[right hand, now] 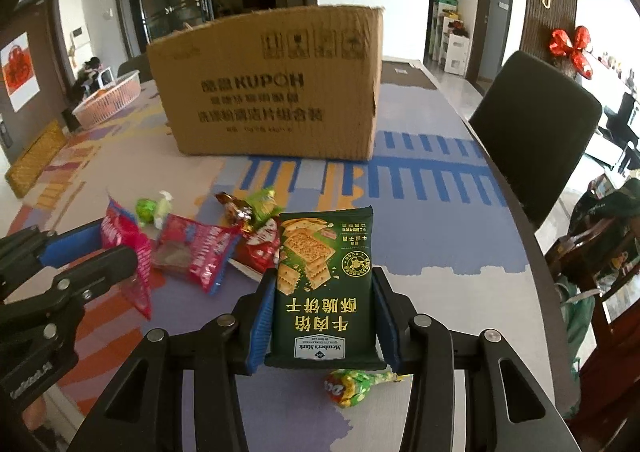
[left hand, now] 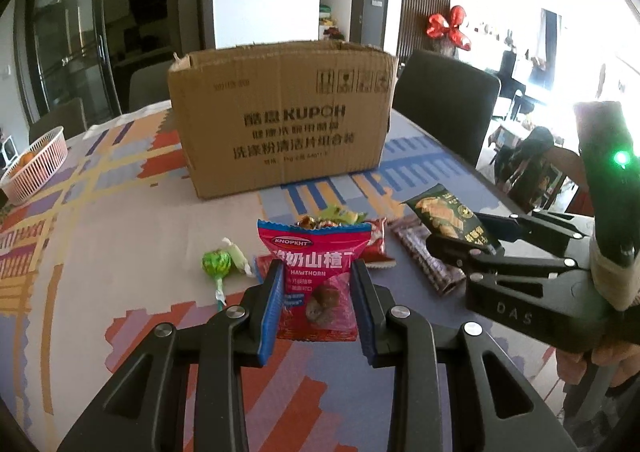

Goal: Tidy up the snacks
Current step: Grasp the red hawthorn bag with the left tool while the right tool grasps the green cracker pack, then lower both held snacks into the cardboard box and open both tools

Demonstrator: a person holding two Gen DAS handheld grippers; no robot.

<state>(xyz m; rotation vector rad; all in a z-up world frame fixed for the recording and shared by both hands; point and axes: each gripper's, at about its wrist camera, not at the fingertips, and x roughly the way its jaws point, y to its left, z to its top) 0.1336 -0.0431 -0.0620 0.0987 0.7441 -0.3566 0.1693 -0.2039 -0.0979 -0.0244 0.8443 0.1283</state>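
My left gripper (left hand: 316, 272) is shut on a pink hawthorn snack packet (left hand: 316, 256) and holds it upright above the table. It also shows in the right wrist view (right hand: 128, 248). My right gripper (right hand: 324, 288) is shut on a dark green cracker packet (right hand: 326, 280), also seen in the left wrist view (left hand: 448, 217). A cardboard box (left hand: 280, 115), open at the top, stands behind the snacks (right hand: 272, 83). On the table lie a green lollipop (left hand: 216, 264), several wrapped candies (left hand: 332, 217), a red packet (right hand: 196, 256) and a purple packet (left hand: 424, 260).
A pink basket (left hand: 34, 163) with fruit sits at the table's far left. A dark chair (right hand: 532, 139) stands at the right edge. Another lollipop (right hand: 356, 384) lies under my right gripper. The patterned tablecloth (left hand: 120, 232) covers the table.
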